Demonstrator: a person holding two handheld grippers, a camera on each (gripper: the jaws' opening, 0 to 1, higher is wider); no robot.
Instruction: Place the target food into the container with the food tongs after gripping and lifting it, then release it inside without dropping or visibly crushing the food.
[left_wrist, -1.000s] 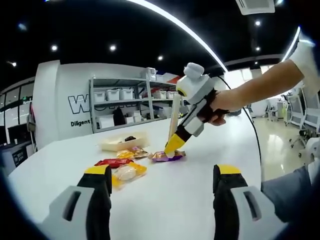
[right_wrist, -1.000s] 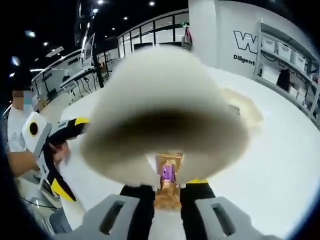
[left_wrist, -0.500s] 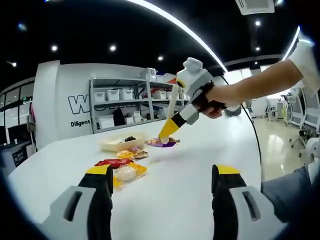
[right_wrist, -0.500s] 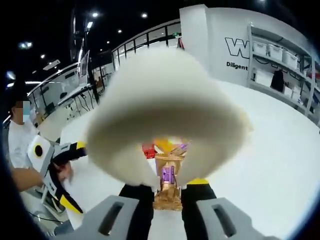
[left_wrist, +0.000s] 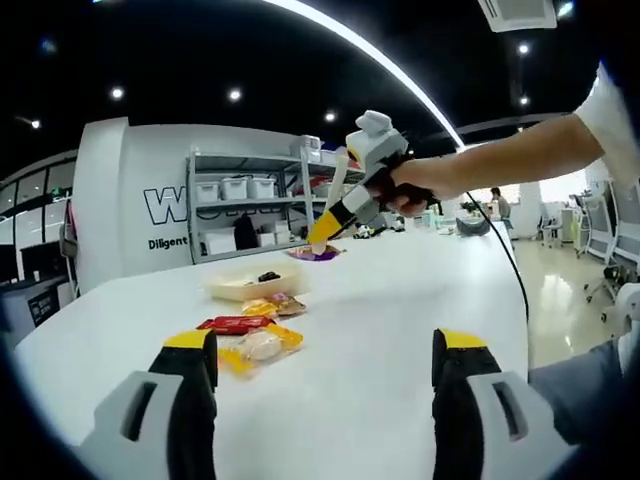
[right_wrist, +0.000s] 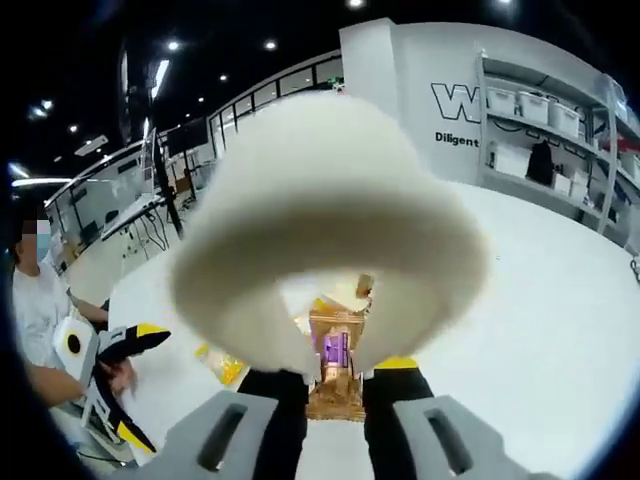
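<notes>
While right gripper (right_wrist: 335, 385) jaws clamp tongs (right_wrist: 325, 250), left gripper (left_wrist: 320, 360) jaws gape empty.

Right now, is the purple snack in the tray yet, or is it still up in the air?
Still in the air. Done: the right gripper, shut on the pale wooden tongs, has the purple-wrapped snack lifted off the white table. In hand: it hangs beyond the shallow beige tray. Left: lower it into the tray and release. The left gripper waits open.
</notes>
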